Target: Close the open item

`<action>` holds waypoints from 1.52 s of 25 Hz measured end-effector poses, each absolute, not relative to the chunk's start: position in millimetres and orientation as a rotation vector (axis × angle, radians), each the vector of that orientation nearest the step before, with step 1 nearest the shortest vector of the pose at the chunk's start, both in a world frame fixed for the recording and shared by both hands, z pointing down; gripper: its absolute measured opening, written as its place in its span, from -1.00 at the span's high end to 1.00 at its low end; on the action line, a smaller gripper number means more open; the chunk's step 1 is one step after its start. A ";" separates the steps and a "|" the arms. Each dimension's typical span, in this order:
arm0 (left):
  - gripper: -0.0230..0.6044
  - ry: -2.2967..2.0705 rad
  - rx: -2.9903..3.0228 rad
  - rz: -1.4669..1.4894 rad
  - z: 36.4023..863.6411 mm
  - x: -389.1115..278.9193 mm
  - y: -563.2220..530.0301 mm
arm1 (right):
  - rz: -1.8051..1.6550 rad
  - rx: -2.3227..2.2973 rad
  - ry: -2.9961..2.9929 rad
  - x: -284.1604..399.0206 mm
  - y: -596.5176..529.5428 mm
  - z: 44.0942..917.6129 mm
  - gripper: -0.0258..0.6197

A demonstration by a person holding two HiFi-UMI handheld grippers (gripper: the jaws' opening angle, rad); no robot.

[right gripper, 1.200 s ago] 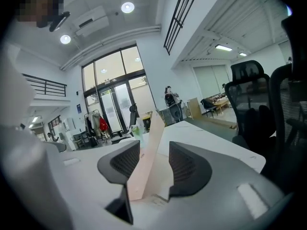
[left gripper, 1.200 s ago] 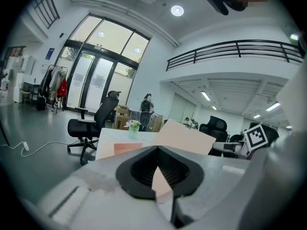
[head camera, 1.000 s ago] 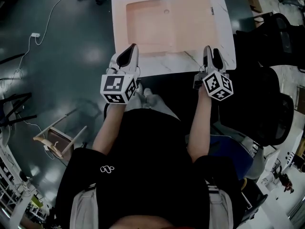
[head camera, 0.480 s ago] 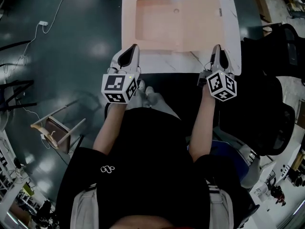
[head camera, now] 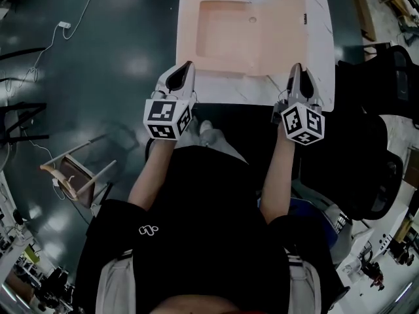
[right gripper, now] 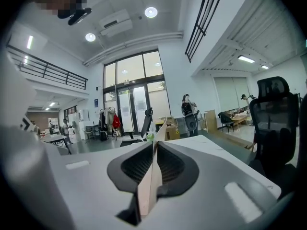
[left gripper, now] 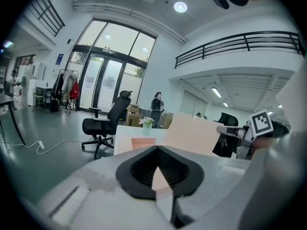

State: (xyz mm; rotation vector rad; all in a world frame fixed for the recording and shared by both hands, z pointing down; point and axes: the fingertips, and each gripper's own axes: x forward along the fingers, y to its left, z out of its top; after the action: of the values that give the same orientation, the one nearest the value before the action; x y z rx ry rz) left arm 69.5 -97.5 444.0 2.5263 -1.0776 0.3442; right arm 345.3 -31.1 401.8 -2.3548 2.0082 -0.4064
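Note:
A peach folder box lies open on the white marble table (head camera: 316, 90): its shallow tray (head camera: 222, 34) is on the left and its lid (head camera: 286, 31) is spread flat to the right. My right gripper (head camera: 296, 68) is at the lid's near edge. Its jaws are closing, and in the right gripper view the thin lid (right gripper: 149, 186) runs edge-on between the pads of that gripper (right gripper: 153, 163). My left gripper (head camera: 188, 66) is shut and empty, hovering at the table's front edge just short of the tray's near left corner. From the left gripper (left gripper: 159, 172) the folder (left gripper: 192, 135) shows ahead.
A black office chair (head camera: 386, 77) stands right of the table. A wooden chair (head camera: 72, 175) and a cable (head camera: 65, 28) lie on the dark floor to the left. A small vase of flowers (left gripper: 146, 123) stands at the table's far end.
The right gripper's jaws, wide apart a second ago, have come together on the lid's near edge. Both grippers sit slightly nearer the folder.

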 end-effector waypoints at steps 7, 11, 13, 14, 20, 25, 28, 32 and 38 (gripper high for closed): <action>0.93 -1.051 2.520 0.410 454.2 61.6 -117.3 | -0.319 -2.324 2.177 294.6 -53.4 389.3 0.86; 0.93 -1.041 2.505 0.432 463.2 53.7 -122.9 | -0.273 -2.293 2.307 259.5 -65.3 389.8 0.81; 0.93 -1.037 2.499 0.437 465.6 50.8 -123.3 | -0.252 -2.274 2.375 242.8 -69.9 390.8 0.81; 0.93 -1.036 2.496 0.438 466.5 49.6 -123.9 | -0.241 -2.265 2.410 234.6 -72.4 391.8 0.80; 0.93 -1.035 2.479 0.436 471.1 42.3 -131.1 | -0.195 -2.209 2.620 187.0 -88.9 404.5 0.80; 0.93 -1.044 2.466 0.430 474.3 33.6 -136.3 | -0.161 -2.143 2.777 153.5 -98.2 417.5 0.80; 0.93 -1.046 2.458 0.431 476.3 30.1 -138.2 | -0.153 -2.106 2.866 139.0 -102.7 427.8 0.80; 0.93 -1.049 2.446 0.435 480.0 25.8 -138.8 | -0.153 -2.043 2.988 119.6 -106.6 444.5 0.80; 0.93 -1.046 2.418 0.457 491.6 18.8 -140.9 | -0.166 -1.931 3.157 93.8 -114.0 472.0 0.79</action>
State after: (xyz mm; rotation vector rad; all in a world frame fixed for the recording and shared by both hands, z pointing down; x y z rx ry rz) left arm 18.8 -140.9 491.6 2.4184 -1.0457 0.4569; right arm 93.8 -114.0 472.0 -1.9306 3.1568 -0.1659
